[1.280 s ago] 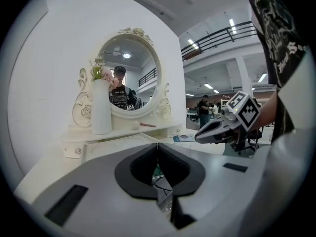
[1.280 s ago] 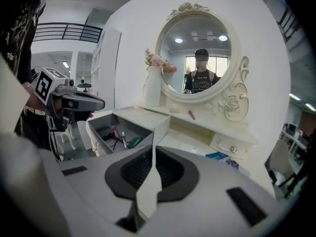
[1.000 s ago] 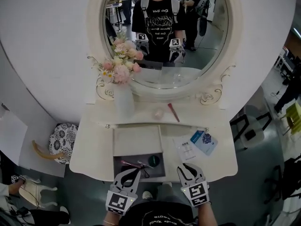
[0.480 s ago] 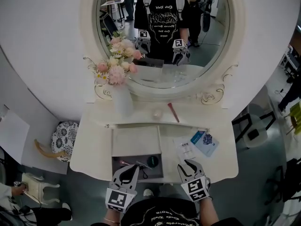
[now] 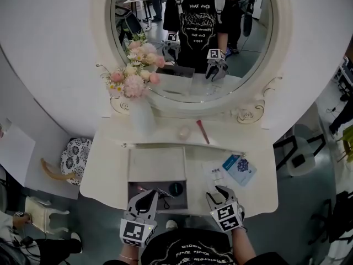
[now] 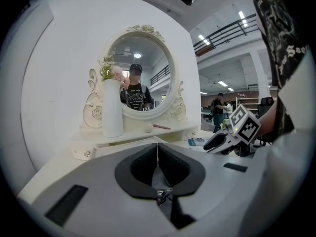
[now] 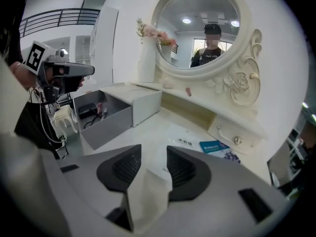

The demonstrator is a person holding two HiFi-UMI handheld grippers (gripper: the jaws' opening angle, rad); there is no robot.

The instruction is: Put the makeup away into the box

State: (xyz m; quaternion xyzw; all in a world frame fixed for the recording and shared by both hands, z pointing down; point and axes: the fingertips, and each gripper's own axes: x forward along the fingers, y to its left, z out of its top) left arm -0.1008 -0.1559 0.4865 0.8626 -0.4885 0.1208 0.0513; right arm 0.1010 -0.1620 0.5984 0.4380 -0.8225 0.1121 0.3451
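Observation:
A white box on the vanity has its grey drawer pulled out, with dark and pink items inside. In the right gripper view the grey drawer shows at left. A pink round piece and a pink stick lie on the shelf under the mirror. My left gripper hangs shut over the drawer's front, its tips meeting. My right gripper is at the table's front edge; its jaws have just been opening and stand apart. A white tissue-like piece lies low between them, with the pads not pressing on it.
A white vase of pink flowers stands at the shelf's left. A white leaflet and a blue packet lie on the table, right of the box. A patterned stool and a small white stool stand at left.
The right gripper's jaws stand wider apart than before. Both grippers sit slightly lower and closer to the table's front edge, and the view has tilted a little.

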